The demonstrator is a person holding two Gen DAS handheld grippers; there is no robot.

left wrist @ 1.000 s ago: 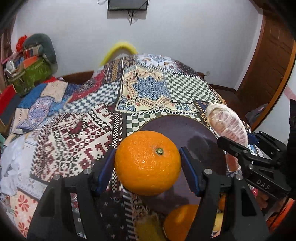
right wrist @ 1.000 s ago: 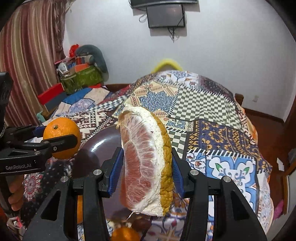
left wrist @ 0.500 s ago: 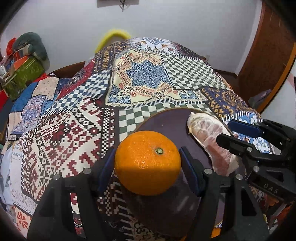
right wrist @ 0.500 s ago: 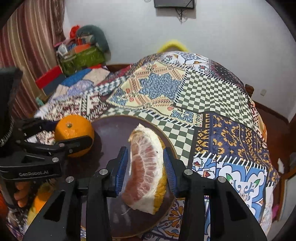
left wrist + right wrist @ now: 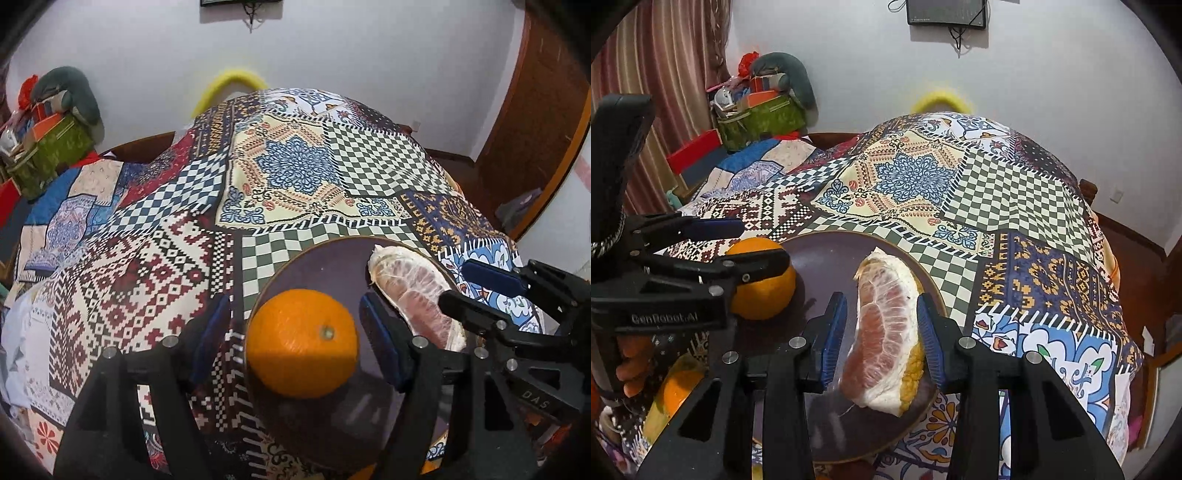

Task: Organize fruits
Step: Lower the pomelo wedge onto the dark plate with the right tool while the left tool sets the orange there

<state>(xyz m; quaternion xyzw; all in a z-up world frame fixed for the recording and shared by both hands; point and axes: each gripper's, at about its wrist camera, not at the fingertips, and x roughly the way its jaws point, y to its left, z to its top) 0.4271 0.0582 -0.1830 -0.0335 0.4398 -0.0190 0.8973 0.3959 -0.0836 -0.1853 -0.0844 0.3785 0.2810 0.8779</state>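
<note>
orange (image 5: 301,343) is seen low centre on the dark plate (image 5: 325,254), between the parted pads of the left gripper (image 5: 295,339), which have just been opening. pomelo wedge (image 5: 886,328) lies on the plate, lower centre; right gripper (image 5: 882,332) narrow, gap at the left pad

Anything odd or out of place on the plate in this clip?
Little stands out. The orange sits at the plate's left edge, close to the rim, between the left claw's open jaws. The peeled pomelo wedge lies on its side by the opposite rim. Nothing spilled.
</note>
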